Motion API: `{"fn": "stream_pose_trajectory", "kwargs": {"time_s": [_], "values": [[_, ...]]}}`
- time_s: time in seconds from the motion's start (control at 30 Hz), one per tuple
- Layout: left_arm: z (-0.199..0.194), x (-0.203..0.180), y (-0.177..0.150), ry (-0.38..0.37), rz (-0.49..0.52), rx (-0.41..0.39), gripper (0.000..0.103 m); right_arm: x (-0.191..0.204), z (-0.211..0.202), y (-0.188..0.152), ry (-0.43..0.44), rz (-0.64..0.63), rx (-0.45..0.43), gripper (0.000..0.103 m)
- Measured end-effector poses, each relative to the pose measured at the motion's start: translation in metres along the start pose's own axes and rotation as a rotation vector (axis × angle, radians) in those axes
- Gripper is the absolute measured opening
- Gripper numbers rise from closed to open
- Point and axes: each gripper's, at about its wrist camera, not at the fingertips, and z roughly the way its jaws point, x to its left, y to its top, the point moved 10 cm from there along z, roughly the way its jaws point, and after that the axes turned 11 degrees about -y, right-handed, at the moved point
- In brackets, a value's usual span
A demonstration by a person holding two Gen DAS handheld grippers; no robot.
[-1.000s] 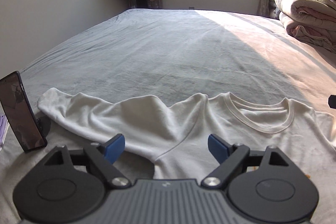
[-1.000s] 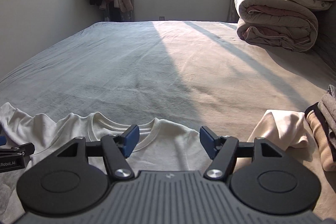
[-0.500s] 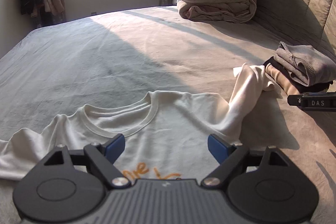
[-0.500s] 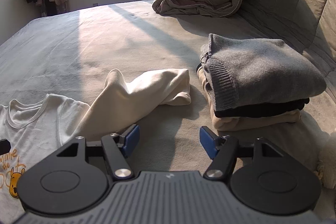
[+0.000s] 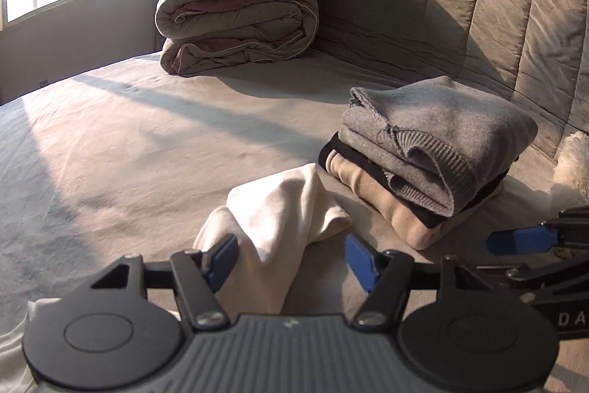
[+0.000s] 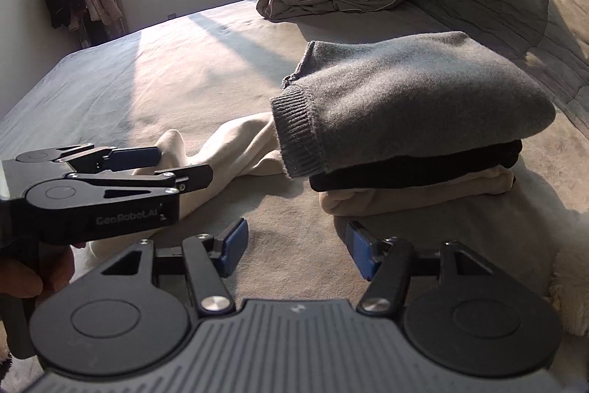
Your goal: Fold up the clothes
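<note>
Lying on the bed, a white sleeve of a cream garment runs crumpled towards a neat stack of folded clothes: grey sweater on top, black and beige pieces under it. So part of the folding looks done, and the white garment is not folded. The left gripper hangs over the sleeve, fingers released, grasping nothing. The right gripper is near the stack, fingers also apart and empty.
</note>
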Motion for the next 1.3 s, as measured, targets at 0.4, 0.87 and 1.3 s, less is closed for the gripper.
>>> {"fn": "stream_pose_trajectory", "kwargs": {"time_s": [0.4, 0.87, 1.3], "values": [[0.062, 0.005, 0.011, 0.031, -0.012, -0.024, 0.055, -0.013, 0.002, 0.004, 0.030, 0.125, 0.020, 0.063], [-0.013, 0.022, 0.016, -0.076, -0.247, -0.085, 0.007, -0.035, -0.008, 0.019, 0.144, 0.404, 0.038, 0.063], [-0.107, -0.023, 0.004, -0.270, -0.228, -0.159, 0.007, 0.009, -0.017, 0.017, 0.755, 1.003, 0.235, 0.069]]}}
